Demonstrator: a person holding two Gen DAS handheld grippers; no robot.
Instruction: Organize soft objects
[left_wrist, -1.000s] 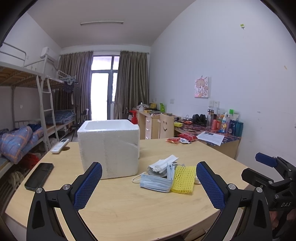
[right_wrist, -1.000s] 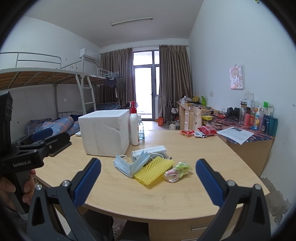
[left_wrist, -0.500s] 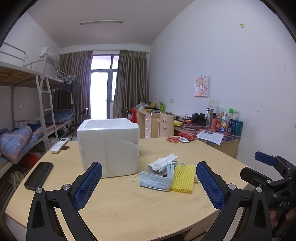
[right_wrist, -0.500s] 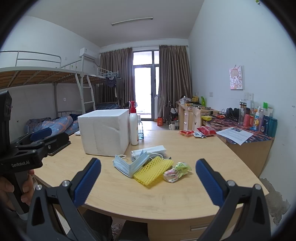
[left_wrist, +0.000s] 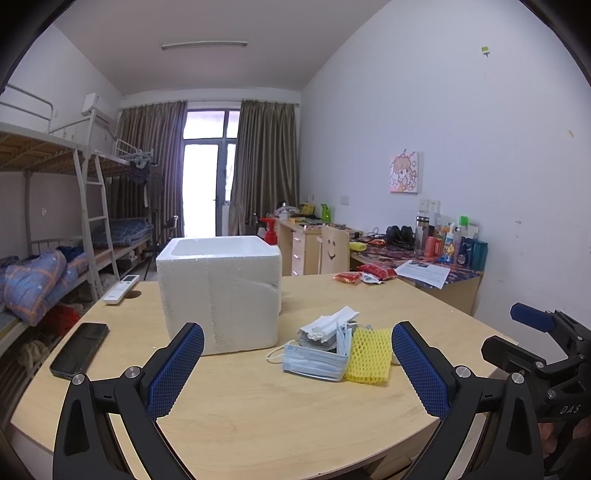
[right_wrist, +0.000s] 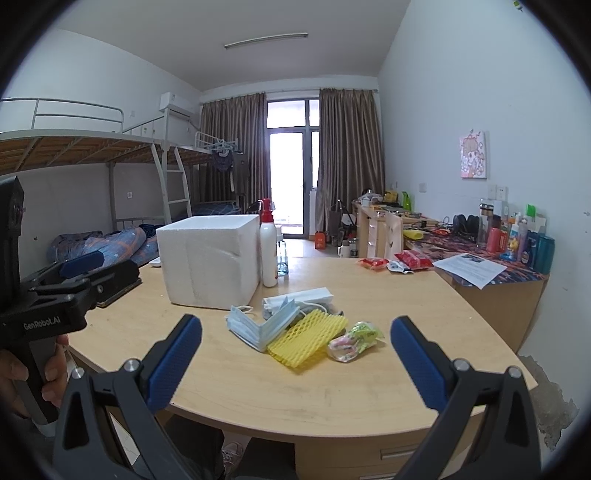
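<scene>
- Left tool: blue-padded fingers spread wide, pinching nothing, hovering above the near edge of the wooden surface
- Right tool: likewise spread and empty, aimed at the cluster of soft items from its own side
- Soft items: a folded blue face mask, a yellow foam net sleeve touching it, white packaged masks behind, and a small crinkled wrapper just beside the sleeve, all in one pile near the middle of the surface
- Container: an open-topped white foam box stands just beside the pile; its interior is not visible from either view, so its contents cannot be told
- Step in hand, as judged: approach and first pick, with nothing yet gripped
- Advice: take one item at a time from the outer edge of the pile; close on the thick fold of the mask, not its ear loop; lift clear of the box rim before releasing
- Bystanders: a white pump bottle stands against the box, and a black phone lies well apart
</scene>
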